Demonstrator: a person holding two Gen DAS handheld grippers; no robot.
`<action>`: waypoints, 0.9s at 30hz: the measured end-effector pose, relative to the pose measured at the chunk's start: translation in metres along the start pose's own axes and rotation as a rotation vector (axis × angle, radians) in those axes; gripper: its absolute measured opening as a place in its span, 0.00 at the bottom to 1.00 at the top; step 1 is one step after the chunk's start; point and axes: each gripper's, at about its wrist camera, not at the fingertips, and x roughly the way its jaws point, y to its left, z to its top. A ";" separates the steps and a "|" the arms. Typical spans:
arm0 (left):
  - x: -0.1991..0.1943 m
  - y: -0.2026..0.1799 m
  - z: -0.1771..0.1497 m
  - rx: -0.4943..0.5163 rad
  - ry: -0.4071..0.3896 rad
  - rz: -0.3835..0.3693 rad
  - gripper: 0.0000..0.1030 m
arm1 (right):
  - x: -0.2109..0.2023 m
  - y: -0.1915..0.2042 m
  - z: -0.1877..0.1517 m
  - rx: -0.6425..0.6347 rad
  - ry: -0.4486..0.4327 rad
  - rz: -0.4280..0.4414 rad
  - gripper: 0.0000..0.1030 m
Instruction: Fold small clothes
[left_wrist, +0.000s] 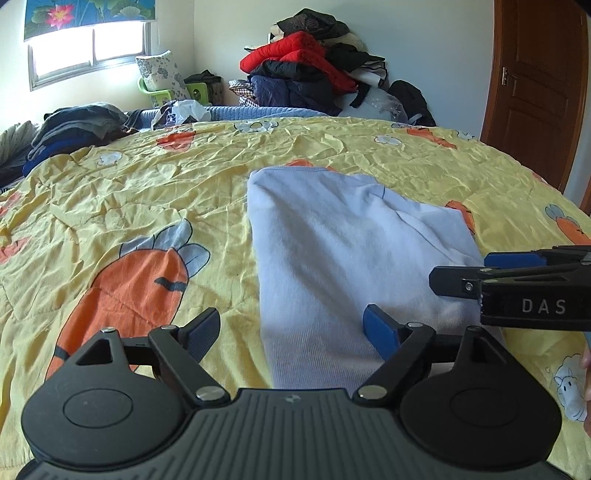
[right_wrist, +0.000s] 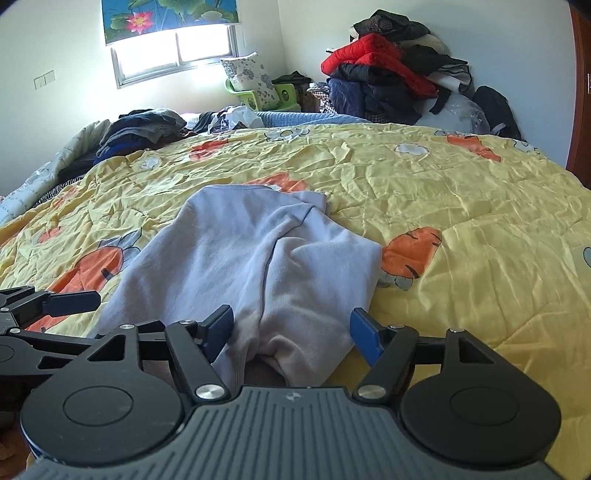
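Both the left gripper and the right gripper hover with jaws released over the folded pale lilac knit garment on the yellow carrot-print quilt.

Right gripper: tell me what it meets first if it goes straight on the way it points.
Probably the pale lilac folded cotton garment on the yellow carrot-print quilt. The right gripper is open, its near hem already between the fingers. Depth is hard to judge.
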 end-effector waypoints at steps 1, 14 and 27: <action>-0.001 0.001 -0.002 -0.002 0.003 -0.001 0.82 | -0.003 0.000 -0.002 0.000 -0.001 -0.001 0.70; -0.023 0.006 -0.017 -0.023 -0.008 0.015 0.83 | -0.028 -0.002 -0.029 0.020 0.000 -0.027 0.76; -0.058 0.044 -0.049 -0.115 0.023 0.054 0.83 | -0.080 0.023 -0.058 0.012 0.034 0.000 0.84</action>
